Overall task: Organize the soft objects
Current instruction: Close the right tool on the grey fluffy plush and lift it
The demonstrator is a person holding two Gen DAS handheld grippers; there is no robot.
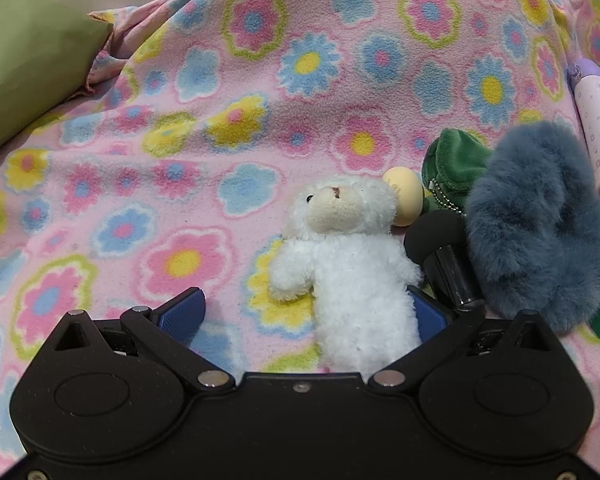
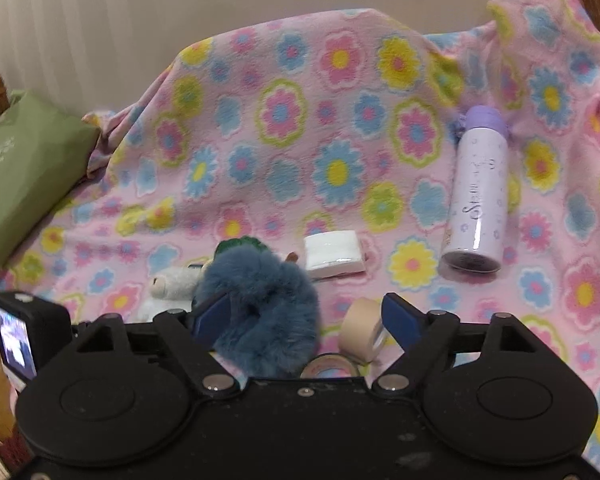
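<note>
A flowered pink blanket (image 1: 260, 92) is spread over what seems a sofa or bed, and the soft things are gathered at the lower right of the left wrist view. The white plush lamb (image 1: 348, 256) lies on its back with its lower body between the blue pads of the left claw (image 1: 304, 316). That claw is spread wide; the left pad stands clear of the lamb, while contact at the right pad cannot be told, so nothing is judged to be grasped. Just right of the lamb are seen a cream egg-shaped thing (image 1: 405, 200), a green plush (image 1: 454, 168), a black foam-tipped handle (image 1: 440, 244) and the blue furry piece (image 1: 536, 236), all crowded together.

In the right wrist view the right claw (image 2: 306, 320) is released. The blue furry piece (image 2: 260, 312) sits low between its pads toward the left one, unpinched, with a beige tape roll (image 2: 362, 332) beside the right pad. A white tissue pack (image 2: 334, 256) and a lilac bottle (image 2: 476, 196) lie further up the frame.

Risks are judged as follows:
- If the left claw is shut now, the black handle could be caught with the lamb, since they touch.
- The lamb could be pinched by loose fleece only and slip on lifting.
- The tape roll could be knocked or taken with the fur, being hard and not part of the sorting.
</note>
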